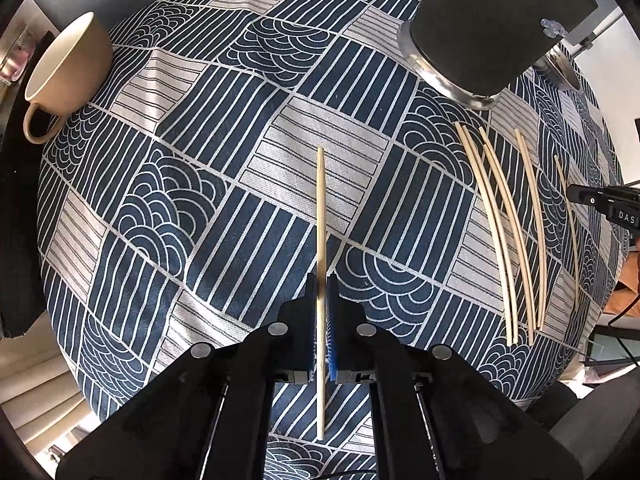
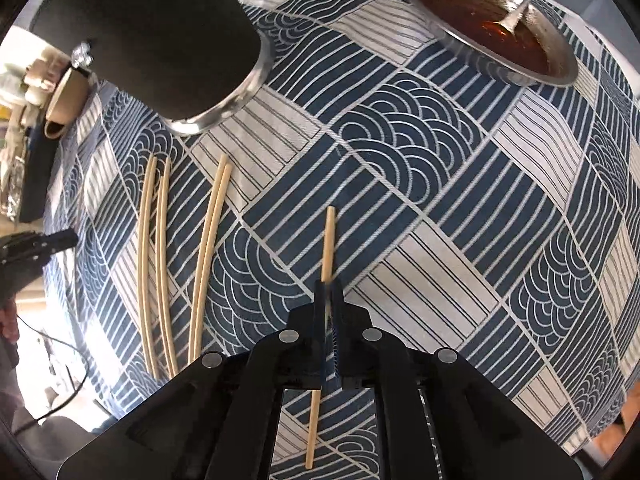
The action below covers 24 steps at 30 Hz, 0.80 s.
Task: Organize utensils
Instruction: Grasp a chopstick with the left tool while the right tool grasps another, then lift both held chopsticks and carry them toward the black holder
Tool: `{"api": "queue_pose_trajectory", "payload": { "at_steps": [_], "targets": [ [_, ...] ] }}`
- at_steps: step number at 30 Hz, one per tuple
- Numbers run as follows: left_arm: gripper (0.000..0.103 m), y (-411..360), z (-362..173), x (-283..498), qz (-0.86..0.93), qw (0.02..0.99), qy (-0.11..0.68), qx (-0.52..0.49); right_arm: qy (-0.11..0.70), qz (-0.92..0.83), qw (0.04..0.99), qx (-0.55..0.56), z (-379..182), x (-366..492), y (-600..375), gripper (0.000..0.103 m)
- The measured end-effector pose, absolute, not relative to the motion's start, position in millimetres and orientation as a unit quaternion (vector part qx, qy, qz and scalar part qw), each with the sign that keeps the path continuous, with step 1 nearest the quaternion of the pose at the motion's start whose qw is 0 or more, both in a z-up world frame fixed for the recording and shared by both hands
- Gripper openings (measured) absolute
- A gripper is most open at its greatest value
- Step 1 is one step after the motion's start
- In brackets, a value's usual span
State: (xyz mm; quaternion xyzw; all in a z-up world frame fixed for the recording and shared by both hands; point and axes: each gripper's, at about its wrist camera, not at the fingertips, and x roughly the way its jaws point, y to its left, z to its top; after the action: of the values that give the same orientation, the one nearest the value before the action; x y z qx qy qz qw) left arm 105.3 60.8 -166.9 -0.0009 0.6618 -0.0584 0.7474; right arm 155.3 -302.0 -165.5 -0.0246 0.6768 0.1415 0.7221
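Chopsticks are being gathered here, and each hand-held gripper is already clamping one. In the left wrist view the left hand-held gripper (image 1: 321, 292) is pinching a single chopstick (image 1: 320, 216) between its blue pads, jaws nearly together, the stick running straight up the middle of the frame and also poking out below the jaws toward the bottom edge. In the right wrist view the right hand-held gripper (image 2: 329, 300) is squeezing another chopstick (image 2: 328, 240) the same way, its long axis lying nearly along the fingers.

The relation that matters is toward the black holder (image 1: 492, 20), a dark cylinder with a shiny metal rim. It is sitting at the upper right of the left view and at the upper left of the right view, so it is lying between the two hands, ahead of both. The right one looks slightly nearer, though that is a judgement.

Loose chopsticks (image 2: 160, 248) are lying on the patterned cloth (image 1: 224, 168) covering the bench, just below the holder, roughly parallel to the held sticks. Each held stick will probably need tipping upright before dropping in.
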Motion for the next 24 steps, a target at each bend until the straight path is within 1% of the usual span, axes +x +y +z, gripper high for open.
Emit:
{"api": "queue_pose_trajectory", "payload": {
  "at_steps": [3, 8, 10, 11, 13, 18, 24],
  "targets": [
    [0.005, 61.5, -166.7, 97.6, -0.054, 0.748, 0.662, 0.0, 0.676, 0.135, 0.723, -0.055, -165.8, 155.1, -293.7, 0.01],
    [0.005, 57.1, -168.1, 82.1, -0.053, 0.75, 0.659, 0.004, 0.675, 0.114, 0.724, -0.087, -168.7, 155.2, -267.5, 0.01],
    [0.005, 50.0, -168.7, 79.2, -0.054, 0.752, 0.657, 0.002, 0.668, 0.108, 0.728, -0.114, -169.4, 151.3, -249.9, 0.01],
    [0.005, 47.6, -167.9, 78.7, -0.056, 0.752, 0.656, -0.003, 0.664, 0.108, 0.73, -0.122, -169.3, 149.4, -245.4, 0.008],
    [0.005, 44.1, -165.3, 76.8, -0.058, 0.753, 0.655, -0.009, 0.659, 0.113, 0.734, -0.122, -169.2, 142.1, -237.5, 0.007],
    [0.005, 49.3, -152.9, 76.7, -0.055, 0.753, 0.655, -0.007, 0.668, 0.131, 0.732, -0.036, -161.1, 136.2, -258.0, 0.005],
    [0.005, 39.9, -133.1, 76.6, -0.055, 0.762, 0.645, 0.003, 0.633, 0.162, 0.757, 0.011, -123.4, 125.6, -279.4, 0.005]
  ]
}}
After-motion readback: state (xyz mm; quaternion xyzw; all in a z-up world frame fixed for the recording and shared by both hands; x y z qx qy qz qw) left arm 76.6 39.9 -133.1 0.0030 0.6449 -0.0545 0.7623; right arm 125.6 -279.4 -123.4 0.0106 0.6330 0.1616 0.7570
